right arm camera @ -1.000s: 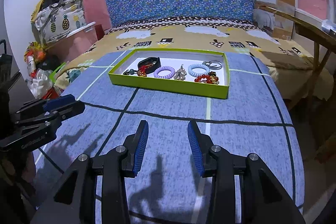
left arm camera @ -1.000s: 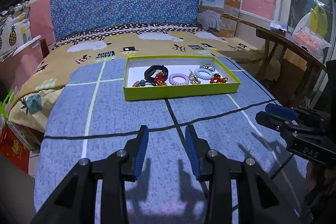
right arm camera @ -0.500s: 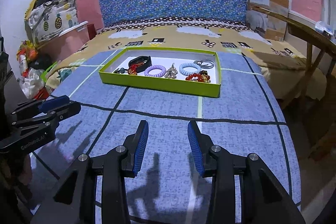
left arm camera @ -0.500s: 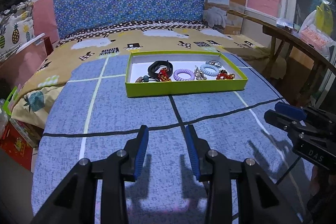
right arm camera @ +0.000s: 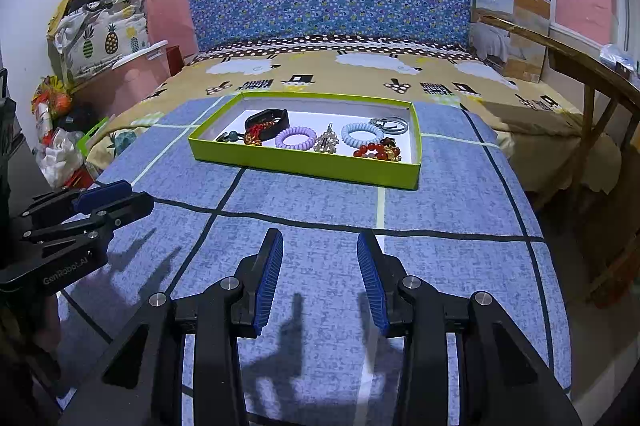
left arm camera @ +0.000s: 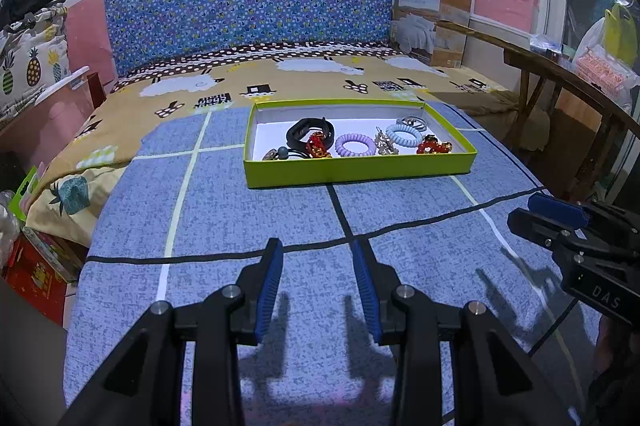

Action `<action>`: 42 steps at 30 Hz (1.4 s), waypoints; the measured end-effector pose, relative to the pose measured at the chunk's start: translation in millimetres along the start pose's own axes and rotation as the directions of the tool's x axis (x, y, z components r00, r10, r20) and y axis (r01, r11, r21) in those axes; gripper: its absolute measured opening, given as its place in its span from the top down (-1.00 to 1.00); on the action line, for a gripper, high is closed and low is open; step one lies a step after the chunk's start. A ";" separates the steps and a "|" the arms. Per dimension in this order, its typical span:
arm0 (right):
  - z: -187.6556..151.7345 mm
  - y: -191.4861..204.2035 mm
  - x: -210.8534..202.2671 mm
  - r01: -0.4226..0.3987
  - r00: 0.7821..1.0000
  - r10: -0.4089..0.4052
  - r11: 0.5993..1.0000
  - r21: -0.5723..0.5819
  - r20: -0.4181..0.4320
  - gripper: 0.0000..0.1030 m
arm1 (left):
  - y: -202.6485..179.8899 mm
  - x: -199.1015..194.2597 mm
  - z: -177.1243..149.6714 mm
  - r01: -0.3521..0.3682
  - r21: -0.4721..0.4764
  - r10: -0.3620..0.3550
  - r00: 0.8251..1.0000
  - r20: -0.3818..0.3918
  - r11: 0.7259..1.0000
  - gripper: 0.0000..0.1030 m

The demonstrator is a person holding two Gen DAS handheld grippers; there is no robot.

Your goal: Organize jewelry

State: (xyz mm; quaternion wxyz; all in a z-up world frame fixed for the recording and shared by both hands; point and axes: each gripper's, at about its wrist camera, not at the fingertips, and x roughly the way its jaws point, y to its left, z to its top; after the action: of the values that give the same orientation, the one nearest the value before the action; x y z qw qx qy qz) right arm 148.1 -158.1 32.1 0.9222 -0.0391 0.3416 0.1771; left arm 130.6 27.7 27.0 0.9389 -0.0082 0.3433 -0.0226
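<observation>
I hold my left gripper point(left arm camera: 316, 254) and my right gripper point(right arm camera: 320, 246) low over the blue cloth point(left arm camera: 240, 210), both with fingers spread and nothing between them. Each points toward the green tray point(left arm camera: 360, 174), which I judge a ready stance: neither tool favours any one piece.

In the left view the tray lies at 12 o'clock from my left gripper, well apart, with bare cloth between. In the right view it lies at about 12 o'clock, a little toward 11. My right gripper shows at 3 o'clock in the left view; my left shows at 9 o'clock in the right view.

All the jewelry I can see lies inside the tray, roughly in a row: a black band point(left arm camera: 310, 130) at the left, red beads point(left arm camera: 318, 146) touching it, a purple coil point(left arm camera: 355, 145) in the middle, a metal charm point(left arm camera: 384, 142) just beside it, a blue coil point(left arm camera: 405, 135), rings point(left arm camera: 414, 122) behind that, and a red bracelet point(left arm camera: 434, 145) at the right.

This fits either a tray awaiting sorting or pieces already gathered there. I cannot tell which.
</observation>
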 end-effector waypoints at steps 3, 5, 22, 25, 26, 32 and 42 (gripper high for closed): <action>0.1 0.6 0.7 -0.001 1.000 0.001 1.000 0.000 -0.002 0.23 | -0.1 0.1 0.0 0.000 0.000 0.000 1.000 -0.001 1.000 0.26; -0.1 0.8 0.9 -0.001 1.000 0.001 1.000 0.000 -0.003 0.23 | -0.1 0.0 -0.1 -0.002 0.001 0.002 1.000 0.000 1.000 0.26; -0.5 2.5 2.0 -0.002 1.000 0.002 1.000 -0.002 -0.005 0.23 | 1.4 -1.0 1.0 -0.008 0.000 0.008 1.000 0.000 1.000 0.26; -0.6 2.6 1.8 -0.002 1.000 0.002 1.000 -0.003 -0.004 0.23 | 1.6 -0.8 1.3 -0.010 0.002 0.010 1.000 -0.001 1.000 0.26; -0.8 2.6 1.9 -0.003 1.000 0.003 1.000 -0.003 -0.005 0.23 | 2.1 -1.1 1.0 -0.010 0.002 0.010 1.000 0.000 1.000 0.26; -0.3 2.8 2.0 -0.002 1.000 0.002 1.000 -0.003 -0.004 0.23 | 2.0 -0.9 1.1 -0.009 0.001 0.009 1.000 0.000 1.000 0.26; -0.5 3.0 2.0 -0.002 1.000 0.002 1.000 -0.004 -0.005 0.23 | 1.7 -1.0 1.2 -0.009 0.002 0.009 1.000 0.000 1.000 0.26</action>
State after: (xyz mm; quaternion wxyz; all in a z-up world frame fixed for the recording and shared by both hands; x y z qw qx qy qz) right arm 148.2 -154.8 30.7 0.9211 -0.0410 0.3435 0.1786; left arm 130.6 29.4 28.5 0.9389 -0.0059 0.3435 -0.0189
